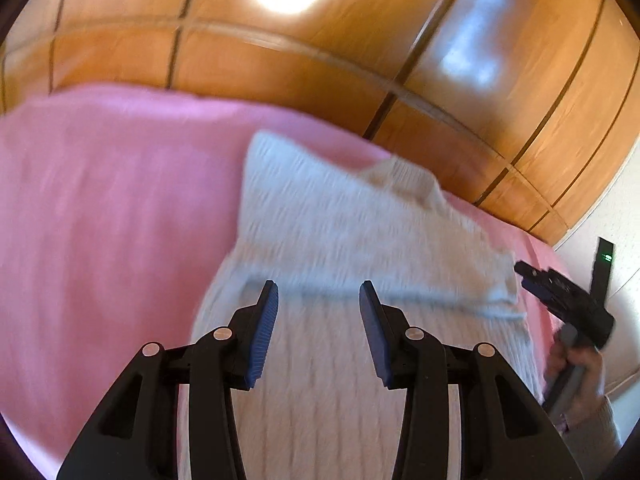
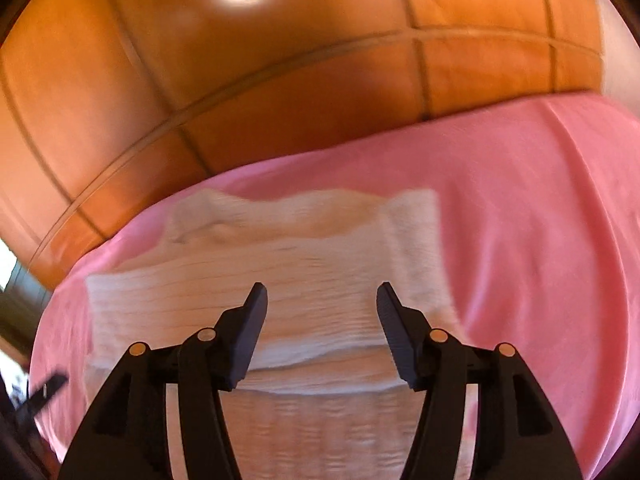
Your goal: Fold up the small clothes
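Observation:
A cream ribbed knit garment (image 1: 340, 240) lies on the pink bedspread (image 1: 100, 220), with a folded layer lying across its upper part. It also shows in the right wrist view (image 2: 280, 264), where a sleeve lies folded across the body. My left gripper (image 1: 318, 292) is open and empty, hovering over the garment's lower part. My right gripper (image 2: 322, 294) is open and empty above the garment's folded edge. The right gripper also shows in the left wrist view (image 1: 532, 274), at the garment's right edge, held by a hand.
A glossy wooden wardrobe (image 1: 360, 40) stands right behind the bed and also fills the top of the right wrist view (image 2: 240, 80). The pink bedspread (image 2: 540, 240) stretches wide on both sides of the garment. A white wall (image 1: 616, 220) is at far right.

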`<state>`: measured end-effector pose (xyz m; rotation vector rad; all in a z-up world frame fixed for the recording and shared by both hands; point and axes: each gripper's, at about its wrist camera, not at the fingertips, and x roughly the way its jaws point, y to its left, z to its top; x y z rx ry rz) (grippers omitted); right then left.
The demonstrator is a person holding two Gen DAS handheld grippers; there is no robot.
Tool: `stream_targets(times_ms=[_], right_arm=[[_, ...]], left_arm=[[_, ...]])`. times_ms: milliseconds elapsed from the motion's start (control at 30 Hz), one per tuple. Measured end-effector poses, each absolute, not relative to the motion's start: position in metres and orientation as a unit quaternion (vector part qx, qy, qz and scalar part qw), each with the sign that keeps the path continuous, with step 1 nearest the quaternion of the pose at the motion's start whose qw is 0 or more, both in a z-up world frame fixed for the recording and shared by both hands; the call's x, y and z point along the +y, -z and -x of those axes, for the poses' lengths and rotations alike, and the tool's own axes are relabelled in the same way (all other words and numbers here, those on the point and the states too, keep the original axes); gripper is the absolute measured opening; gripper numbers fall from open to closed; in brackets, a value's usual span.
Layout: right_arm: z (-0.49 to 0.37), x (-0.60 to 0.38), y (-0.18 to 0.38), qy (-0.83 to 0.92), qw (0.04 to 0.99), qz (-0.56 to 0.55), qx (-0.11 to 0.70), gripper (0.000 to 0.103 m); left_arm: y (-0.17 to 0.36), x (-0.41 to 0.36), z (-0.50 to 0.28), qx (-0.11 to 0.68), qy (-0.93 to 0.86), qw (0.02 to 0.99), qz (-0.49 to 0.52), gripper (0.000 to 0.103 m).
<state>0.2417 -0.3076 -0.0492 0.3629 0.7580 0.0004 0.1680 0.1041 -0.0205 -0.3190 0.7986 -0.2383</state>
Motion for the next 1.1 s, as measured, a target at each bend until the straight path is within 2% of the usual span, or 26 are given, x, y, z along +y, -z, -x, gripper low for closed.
stream_targets(times_ms=[133, 300, 400, 500, 733, 833, 1100], right_arm=[[-0.258, -0.278, 0.053, -0.014, 0.915, -0.133, 0.380, 0.070], [-0.277, -0.279, 0.088, 0.017, 0.901, -0.115, 0.417, 0.077], [-0.273, -0.275, 0.101, 0.010, 0.911, -0.099, 0.399, 0.089], [-0.273, -0.265, 0.105, 0.013, 0.915, -0.076, 0.396, 0.093], [-0.271, -0.263, 0.107, 0.010, 0.916, -0.080, 0.392, 0.096], [-0.272, -0.262, 0.107, 0.011, 0.917, -0.078, 0.392, 0.096], [-0.275, -0.260, 0.106, 0.013, 0.916, -0.076, 0.393, 0.096]], left_arm=[[0.020, 0.086, -0.216, 0.382, 0.106, 0.909, 0.127, 0.041], [0.052, 0.080, -0.268, 0.418, 0.065, 0.901, 0.100, 0.041], [0.079, 0.086, -0.284, 0.432, 0.046, 0.896, 0.095, 0.043], [0.078, 0.089, -0.276, 0.419, 0.034, 0.902, 0.095, 0.043], [0.056, 0.082, -0.252, 0.390, 0.019, 0.919, 0.056, 0.043], [0.046, 0.080, -0.246, 0.378, 0.024, 0.924, 0.048, 0.053], [0.030, 0.088, -0.239, 0.364, 0.026, 0.930, 0.042, 0.054]])
